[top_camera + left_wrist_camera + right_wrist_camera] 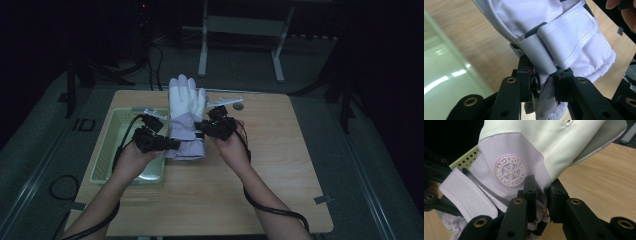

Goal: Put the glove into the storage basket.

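Note:
A white ski glove (186, 100) with a lilac cuff is over the wooden table (270, 165), its fingers pointing away from me. My left gripper (175, 144) is shut on the cuff's left edge. In the left gripper view, the jaws of my left gripper (545, 82) pinch the glove (564, 32) just below its strap. My right gripper (199, 126) is shut on the glove's right side. In the right gripper view, my right gripper (541, 195) nips the glove (529, 140) beside a round snowflake badge (510, 171). Whether the glove rests on the table I cannot tell.
A pale green perforated tray (107, 145) sits at the table's left, close behind my left hand, and its wall (444, 70) runs along the left gripper view. A small round object (238, 106) lies near the far edge. Metal frame legs (202, 55) stand beyond the table.

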A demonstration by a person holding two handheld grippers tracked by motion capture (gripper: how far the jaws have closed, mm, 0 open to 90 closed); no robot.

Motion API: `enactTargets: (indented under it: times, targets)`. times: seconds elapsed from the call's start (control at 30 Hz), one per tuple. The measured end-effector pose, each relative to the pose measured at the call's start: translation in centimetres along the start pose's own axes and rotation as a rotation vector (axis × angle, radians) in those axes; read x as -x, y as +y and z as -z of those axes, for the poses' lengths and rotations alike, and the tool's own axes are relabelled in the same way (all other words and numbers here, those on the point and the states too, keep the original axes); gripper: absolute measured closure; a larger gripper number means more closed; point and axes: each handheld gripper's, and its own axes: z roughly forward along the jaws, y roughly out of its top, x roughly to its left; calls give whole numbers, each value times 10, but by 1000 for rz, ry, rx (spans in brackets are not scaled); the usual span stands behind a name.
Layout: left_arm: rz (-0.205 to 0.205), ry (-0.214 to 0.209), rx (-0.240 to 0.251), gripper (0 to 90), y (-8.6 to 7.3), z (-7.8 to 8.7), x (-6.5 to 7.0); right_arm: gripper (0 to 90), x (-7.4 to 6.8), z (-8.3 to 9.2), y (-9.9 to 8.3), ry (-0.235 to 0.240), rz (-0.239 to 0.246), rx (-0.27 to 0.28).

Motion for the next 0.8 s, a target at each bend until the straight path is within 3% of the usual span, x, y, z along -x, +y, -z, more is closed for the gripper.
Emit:
enactTargets:
  times: [0.47,0.67,0.8]
  targets:
    - [33,42,-16,721,-36,43,-44,787,-55,-54,20,51,21,-31]
    - [65,53,-31,721,-59,64,-67,788,-79,-79,25,84,26,-46]
    - [50,56,-40,720,-68,73,-78,787,-89,-90,26,98,30,-51]
